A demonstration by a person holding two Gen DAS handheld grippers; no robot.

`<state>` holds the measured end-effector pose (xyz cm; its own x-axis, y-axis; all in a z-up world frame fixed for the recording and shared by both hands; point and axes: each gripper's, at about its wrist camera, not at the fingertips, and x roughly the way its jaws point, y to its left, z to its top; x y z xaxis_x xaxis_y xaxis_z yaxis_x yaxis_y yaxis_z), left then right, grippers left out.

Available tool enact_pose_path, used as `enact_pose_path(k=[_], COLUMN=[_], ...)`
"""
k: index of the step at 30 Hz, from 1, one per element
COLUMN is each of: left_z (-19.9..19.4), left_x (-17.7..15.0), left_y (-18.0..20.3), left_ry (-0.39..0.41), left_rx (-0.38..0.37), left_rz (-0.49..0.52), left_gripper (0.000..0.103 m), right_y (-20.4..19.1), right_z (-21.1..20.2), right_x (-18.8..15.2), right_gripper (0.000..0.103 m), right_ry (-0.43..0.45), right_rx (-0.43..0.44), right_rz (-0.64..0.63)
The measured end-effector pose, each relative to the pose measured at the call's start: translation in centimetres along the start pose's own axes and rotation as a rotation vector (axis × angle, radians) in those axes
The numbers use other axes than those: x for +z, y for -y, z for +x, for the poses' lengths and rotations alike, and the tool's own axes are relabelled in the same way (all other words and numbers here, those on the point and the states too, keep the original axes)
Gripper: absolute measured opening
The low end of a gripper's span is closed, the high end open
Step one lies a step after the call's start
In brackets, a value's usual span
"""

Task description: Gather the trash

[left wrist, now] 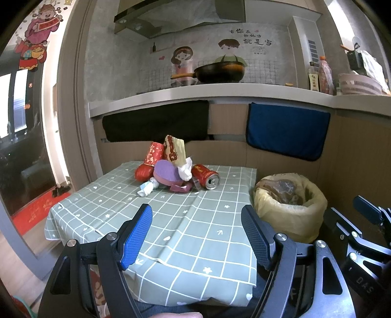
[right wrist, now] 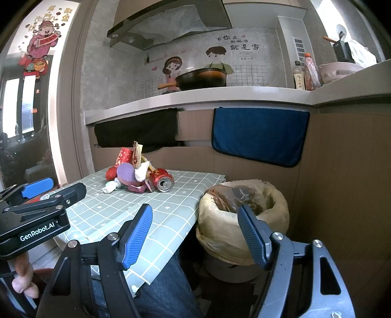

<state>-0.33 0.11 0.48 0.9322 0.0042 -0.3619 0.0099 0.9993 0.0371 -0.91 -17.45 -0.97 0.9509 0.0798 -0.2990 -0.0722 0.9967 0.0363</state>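
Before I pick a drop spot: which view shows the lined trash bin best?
The right wrist view: the trash bin sits near centre, its open mouth and bag visible, one claw finger crossing the rim. The left wrist view shows it off to the right, unobstructed.

We're in a home kitchen: range hood (left wrist: 178, 17) over a wok (left wrist: 220, 71) on the counter, sauce bottles (left wrist: 314, 79), cartoon wall stickers (left wrist: 182, 57), lined trash bin (left wrist: 290, 208) beside the checked-cloth desk (left wrist: 171, 220).
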Motion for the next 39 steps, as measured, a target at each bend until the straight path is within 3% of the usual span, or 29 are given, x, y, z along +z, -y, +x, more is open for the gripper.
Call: enact_pose_path(k=[39], left_z=[-0.05], left_x=[0.04], left_y=[0.36], left_ry=[0.003], left_rx=[0.000], left_rz=[0.002], left_gripper=[0.075], right_y=[0.37], right_z=[0.08], right_x=[-0.02], right_gripper=[0.070], right_ry=[-0.001], right_rx=[-0.002], right_rz=[0.007])
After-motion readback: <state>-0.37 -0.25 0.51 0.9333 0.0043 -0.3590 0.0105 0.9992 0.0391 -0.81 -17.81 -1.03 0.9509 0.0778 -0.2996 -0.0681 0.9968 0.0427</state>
